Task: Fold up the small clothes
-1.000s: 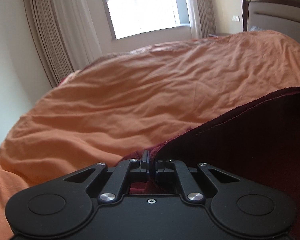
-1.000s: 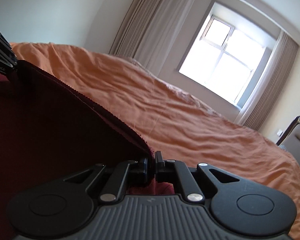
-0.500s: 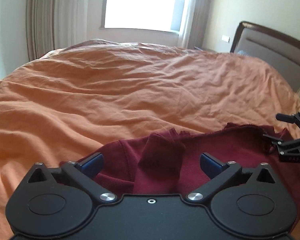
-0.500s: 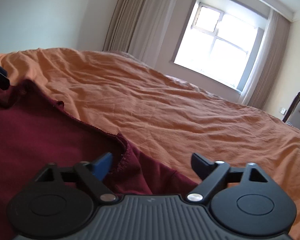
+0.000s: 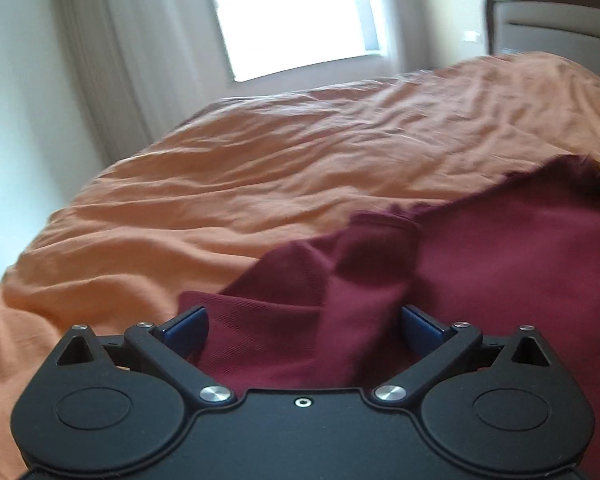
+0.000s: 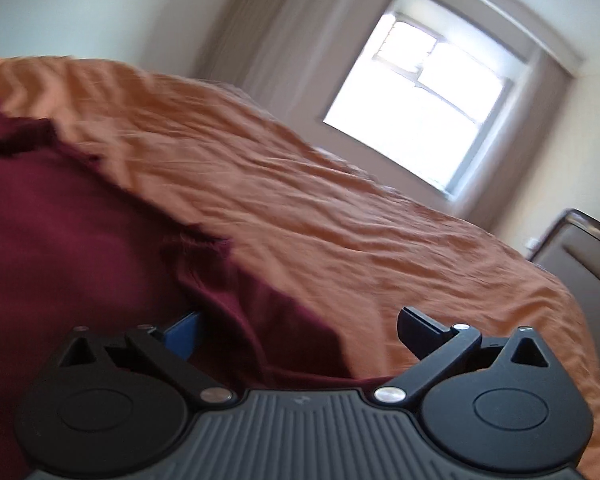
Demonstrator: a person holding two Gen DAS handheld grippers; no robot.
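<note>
A dark red knit garment (image 5: pixel 500 264) lies on a bed covered with a wrinkled orange duvet (image 5: pixel 284 168). No container shows in either view.

In the left wrist view, the left hand-held gripper (image 5: pixel 303 326) is spread wide, its two blue-padded fingers (image 5: pixel 186 326) well apart and gripping nothing. A rumpled fold of the garment, perhaps a sleeve, rises between the fingers; whether the cloth touches the pads cannot be told. The rest of the garment spreads flat to the right, its ragged far edge running up toward the frame's right side. This hand-held gripper points along the bed toward a bright window (image 5: pixel 296 16) with pale curtains (image 5: pixel 112 72); a dark-framed headboard (image 5: pixel 556 20) stands at the upper right.

In the right wrist view, the right hand-held gripper (image 6: pixel 298 330) is likewise released, jaws wide. Its left finger sits over the garment (image 6: pixel 72 232), whose hemmed corner lies between the fingers, while the right finger (image 6: pixel 422 330) is above bare duvet (image 6: pixel 340 216). The view is tilted, with the window (image 6: pixel 420 104) at the upper right and the headboard (image 6: pixel 584 256) at the right edge. Both views are slightly blurred.
</note>
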